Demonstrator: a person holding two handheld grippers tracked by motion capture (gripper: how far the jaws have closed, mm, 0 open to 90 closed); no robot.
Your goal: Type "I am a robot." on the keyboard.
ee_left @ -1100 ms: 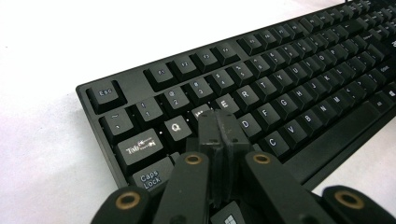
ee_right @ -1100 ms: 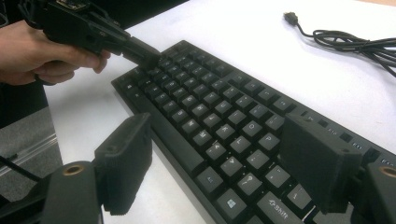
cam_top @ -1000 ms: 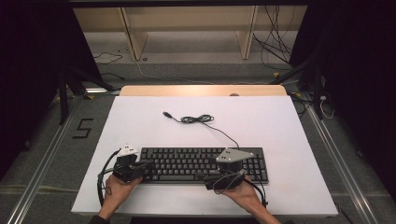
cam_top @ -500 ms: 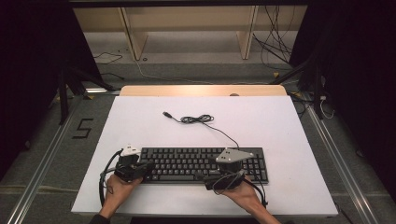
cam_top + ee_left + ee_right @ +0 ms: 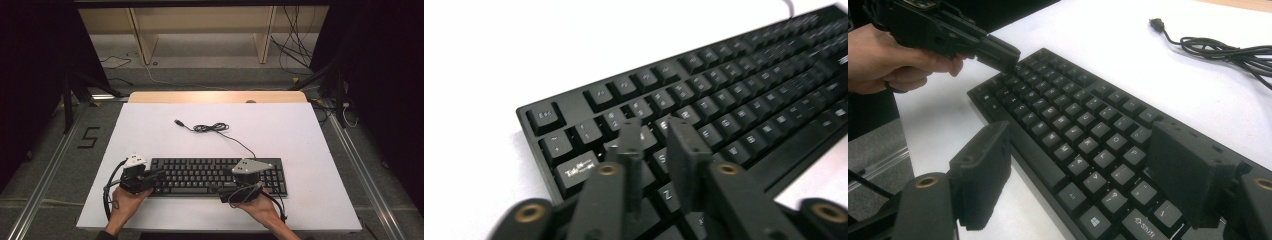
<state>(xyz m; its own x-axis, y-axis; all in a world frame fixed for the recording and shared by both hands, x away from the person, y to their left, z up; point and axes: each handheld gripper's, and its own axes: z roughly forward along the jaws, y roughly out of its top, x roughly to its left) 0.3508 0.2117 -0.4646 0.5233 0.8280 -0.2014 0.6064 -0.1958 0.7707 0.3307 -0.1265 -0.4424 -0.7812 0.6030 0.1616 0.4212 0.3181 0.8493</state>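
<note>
One black full-size plastic keyboard [image 5: 220, 176] is lying near the white table's [image 5: 150, 125] front edge. The left gripper [image 5: 651, 131], jaws just parting slightly, is hovering over its keys; the right gripper [image 5: 1078, 165] is gaping wide. The high view is showing one coiled black cable [image 5: 212, 128].

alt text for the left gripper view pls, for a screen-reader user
The left claw hovers low over the left end of a black keyboard, its two black jaws a narrow gap apart above the letter keys, having just opened slightly with nothing between them. The keyboard lies slantwise on a white table.
</note>
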